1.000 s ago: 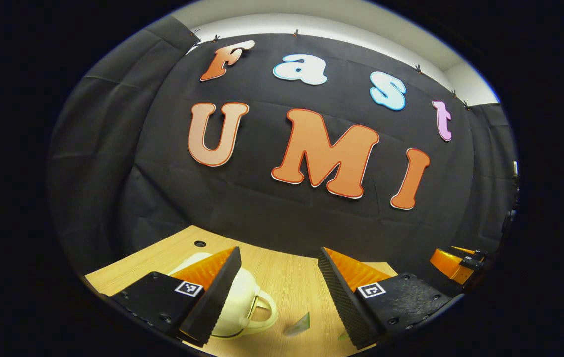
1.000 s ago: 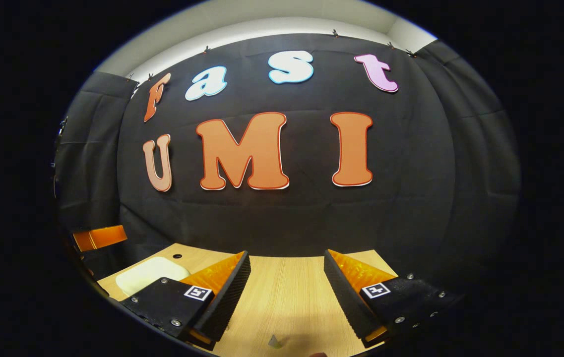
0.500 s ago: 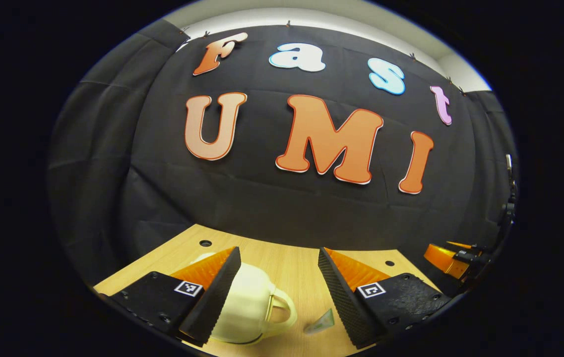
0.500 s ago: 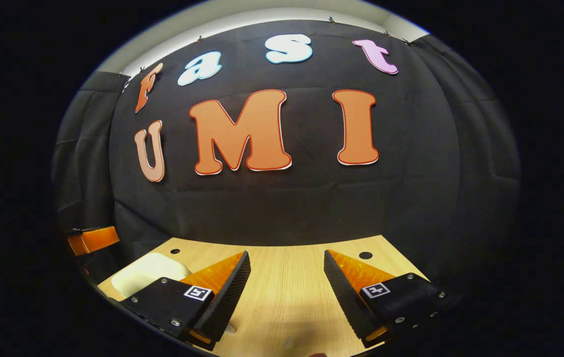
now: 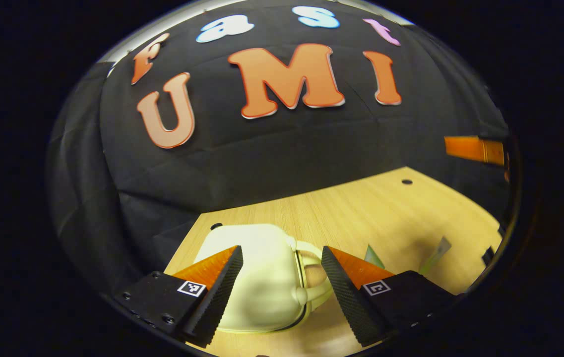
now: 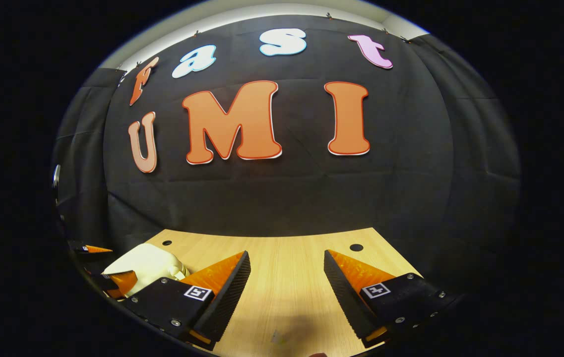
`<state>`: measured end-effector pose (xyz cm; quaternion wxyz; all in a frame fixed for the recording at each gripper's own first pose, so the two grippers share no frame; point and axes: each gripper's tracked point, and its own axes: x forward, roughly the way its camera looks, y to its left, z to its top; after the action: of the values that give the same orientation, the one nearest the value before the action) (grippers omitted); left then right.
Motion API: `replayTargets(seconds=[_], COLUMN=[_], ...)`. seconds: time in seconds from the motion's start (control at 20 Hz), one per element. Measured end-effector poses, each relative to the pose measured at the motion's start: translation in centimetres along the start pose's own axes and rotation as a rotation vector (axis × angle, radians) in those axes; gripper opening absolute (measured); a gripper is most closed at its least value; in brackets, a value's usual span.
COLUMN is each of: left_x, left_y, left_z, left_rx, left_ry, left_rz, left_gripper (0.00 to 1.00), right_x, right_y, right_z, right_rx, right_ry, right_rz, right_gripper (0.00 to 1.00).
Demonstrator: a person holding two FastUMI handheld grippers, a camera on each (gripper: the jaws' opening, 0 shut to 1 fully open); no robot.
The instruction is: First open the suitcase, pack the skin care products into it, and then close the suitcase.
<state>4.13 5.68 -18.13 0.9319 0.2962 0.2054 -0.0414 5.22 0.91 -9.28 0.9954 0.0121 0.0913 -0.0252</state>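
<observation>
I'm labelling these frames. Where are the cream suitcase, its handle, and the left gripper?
cream suitcase (image 5: pixel 257 277), left gripper view, on its rounded shell.
handle (image 5: pixel 322 291), left gripper view, on the loop's outer curve.
left gripper (image 5: pixel 282 255), left gripper view, midway between its fingertips.

Left gripper (image 5: pixel 282 267): two wedge-shaped fingers with ribbed, sawtooth inner pads (image 5: pixel 217 297), each on a matte block mount with small screws and a square black-and-white fiducial tag (image 5: pixel 191 288). Right gripper (image 6: pixel 286 275): same build, tag (image 6: pixel 374 290) on each mount, screws along the edges.
</observation>
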Motion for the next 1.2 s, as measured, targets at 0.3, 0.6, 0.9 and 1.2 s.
replayTargets(seconds=[0.3, 0.6, 0.9, 1.2], left_x=[1.4, 2.6, 5.1, 7.8], left_y=[-2.8, -4.4, -5.1, -5.4], left_z=[-5.5, -7.3, -8.4, -8.5], left_rx=[0.369, 0.694, 0.83, 0.907], left_ry=[0.133, 0.184, 0.249, 0.279], left_rz=[-0.069, -0.102, -0.105, -0.12], left_gripper=[0.98, 0.98, 0.98, 0.98], right_x=[-0.8, -1.0, -0.9, -1.0], right_y=[-2.4, -4.0, -4.9, -5.8], right_z=[-1.0, -1.4, -1.8, -2.3], right_rx=[0.009, 0.015, 0.011, 0.011], right_ry=[0.026, 0.037, 0.056, 0.078], right_rz=[-0.041, -0.069, -0.083, -0.102], right_gripper=[0.94, 0.94, 0.94, 0.94])
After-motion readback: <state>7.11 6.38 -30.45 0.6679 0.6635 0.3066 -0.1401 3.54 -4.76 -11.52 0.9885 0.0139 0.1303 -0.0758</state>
